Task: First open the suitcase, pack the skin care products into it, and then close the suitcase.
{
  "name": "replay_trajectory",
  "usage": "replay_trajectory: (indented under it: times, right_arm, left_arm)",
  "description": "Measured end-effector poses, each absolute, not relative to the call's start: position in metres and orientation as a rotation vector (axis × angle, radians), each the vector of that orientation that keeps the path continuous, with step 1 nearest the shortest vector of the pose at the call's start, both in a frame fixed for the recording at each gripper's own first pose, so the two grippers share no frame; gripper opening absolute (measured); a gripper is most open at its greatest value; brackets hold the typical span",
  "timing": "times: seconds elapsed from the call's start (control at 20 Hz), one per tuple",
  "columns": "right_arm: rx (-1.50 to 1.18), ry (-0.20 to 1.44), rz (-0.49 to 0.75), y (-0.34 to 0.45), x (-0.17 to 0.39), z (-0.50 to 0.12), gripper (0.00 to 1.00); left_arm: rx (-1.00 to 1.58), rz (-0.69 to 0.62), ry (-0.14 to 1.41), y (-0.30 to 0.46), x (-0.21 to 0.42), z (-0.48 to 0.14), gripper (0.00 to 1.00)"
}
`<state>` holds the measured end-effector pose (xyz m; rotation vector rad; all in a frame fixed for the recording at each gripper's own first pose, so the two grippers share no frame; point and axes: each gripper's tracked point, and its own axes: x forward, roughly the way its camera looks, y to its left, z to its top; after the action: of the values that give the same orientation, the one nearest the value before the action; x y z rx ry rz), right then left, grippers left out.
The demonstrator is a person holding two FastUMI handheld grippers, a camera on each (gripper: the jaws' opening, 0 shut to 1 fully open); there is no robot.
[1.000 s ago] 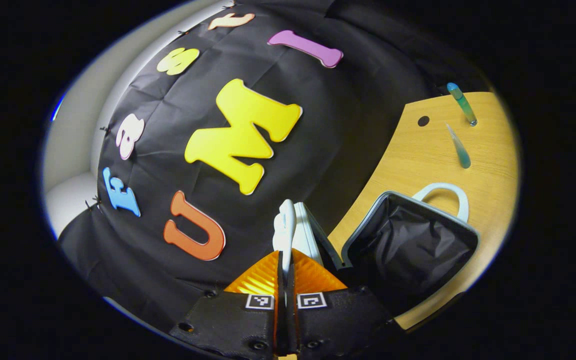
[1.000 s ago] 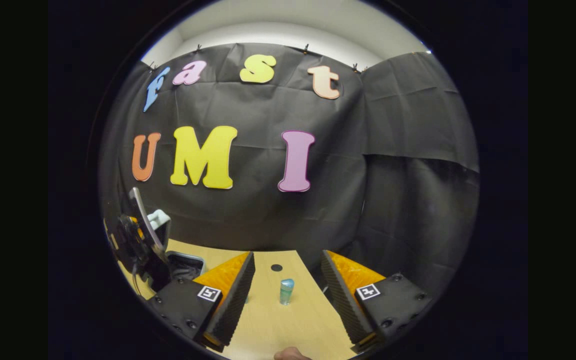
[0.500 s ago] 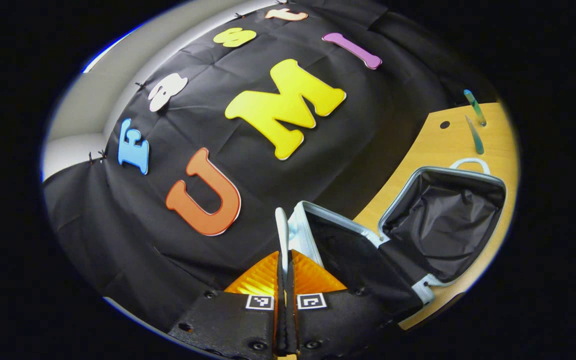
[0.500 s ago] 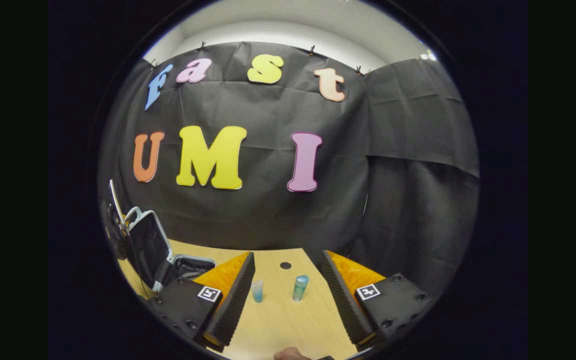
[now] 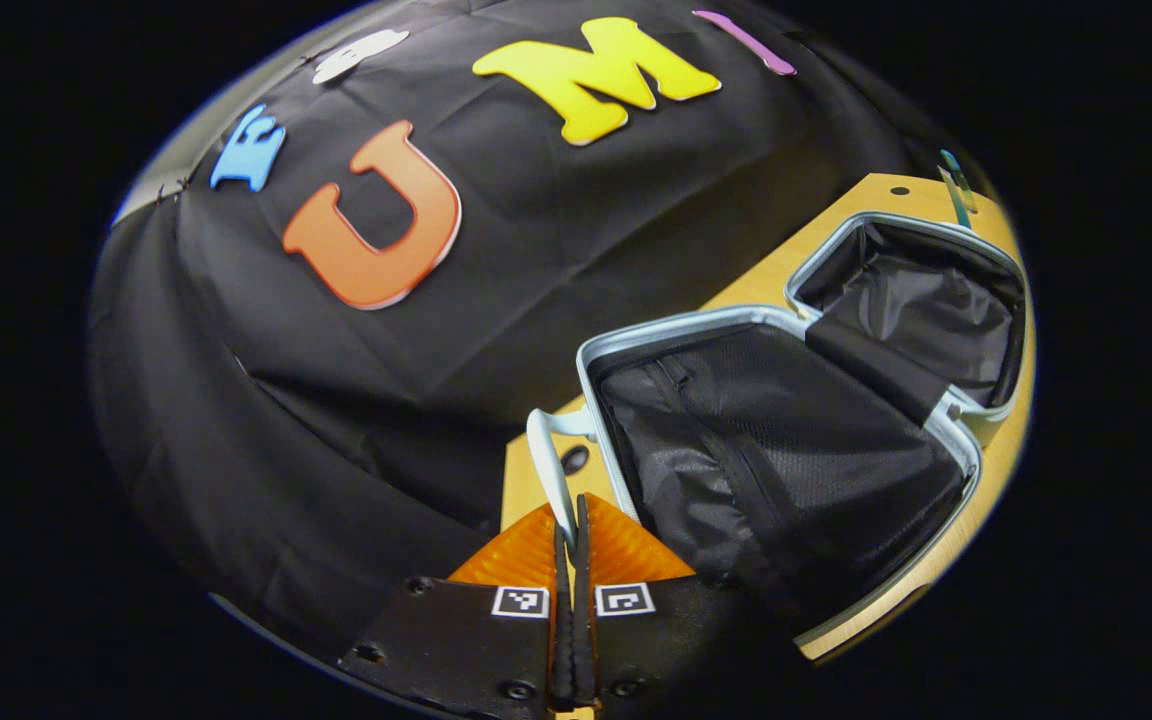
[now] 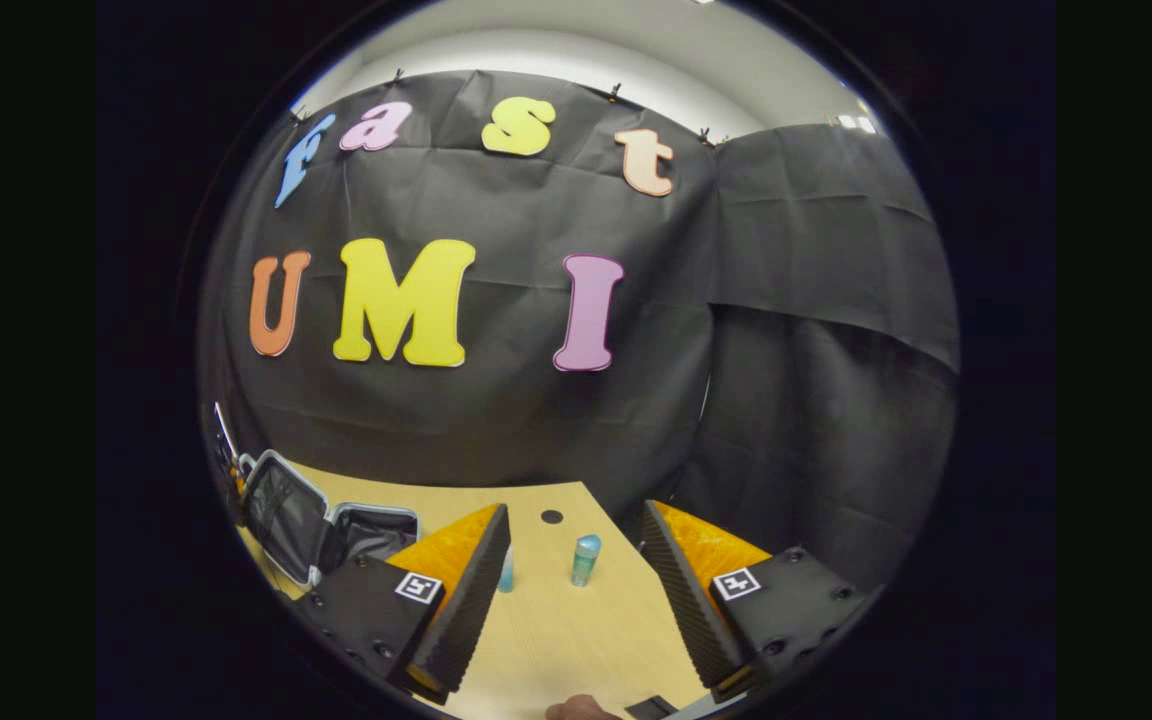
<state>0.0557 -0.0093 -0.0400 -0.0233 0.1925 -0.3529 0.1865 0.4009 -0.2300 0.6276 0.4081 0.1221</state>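
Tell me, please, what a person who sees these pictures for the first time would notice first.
The open suitcase draws the eye first: in the left gripper view it lies spread on the wooden table, its black lining exposed. The left gripper is shut on the suitcase's pale handle. In the right gripper view, the right gripper stands open before a blue-green bottle upright on the table.
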Motion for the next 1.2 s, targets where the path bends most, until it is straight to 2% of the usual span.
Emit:
replay_trajectory:
  times: [0.45,0.55,0.6,0.65,0.75,0.8,0.85,0.9,1.0,1.2]
  right_arm:
    - [-0.089,0.229,-0.352,0.006,0.044,-0.048,0.80]
    - [-0.091,0.228,-0.335,0.014,0.044,-0.049,0.80]
    - [-0.095,0.225,-0.329,0.015,0.043,-0.047,0.80]
    - [-0.097,0.220,-0.323,0.017,0.043,-0.046,0.80]
    - [-0.095,0.213,-0.314,0.020,0.042,-0.047,0.80]
    - [-0.099,0.210,-0.304,0.022,0.042,-0.048,0.80]
    - [-0.107,0.209,-0.295,0.023,0.043,-0.050,0.79]
    - [-0.111,0.210,-0.285,0.024,0.045,-0.053,0.80]
    - [-0.104,0.214,-0.254,0.028,0.049,-0.058,0.80]
    - [-0.100,0.201,-0.199,0.024,0.058,-0.068,0.80]
  left_arm:
    - [0.389,0.050,0.512,0.413,0.182,-0.298,0.03]
    - [0.375,0.074,0.505,0.415,0.181,-0.300,0.12]
    - [0.386,0.108,0.477,0.420,0.184,-0.295,0.22]
    - [0.393,0.129,0.459,0.428,0.182,-0.288,0.22]
    - [0.355,0.119,0.437,0.419,0.179,-0.278,0.66]
    - [0.335,0.109,0.440,0.411,0.174,-0.275,0.80]
    - [0.310,0.089,0.435,0.403,0.169,-0.270,0.84]
    - [0.277,0.065,0.436,0.387,0.162,-0.265,0.93]
    - [0.256,0.041,0.428,0.362,0.155,-0.260,0.99]
    - [0.230,-0.016,0.404,0.293,0.138,-0.240,0.99]
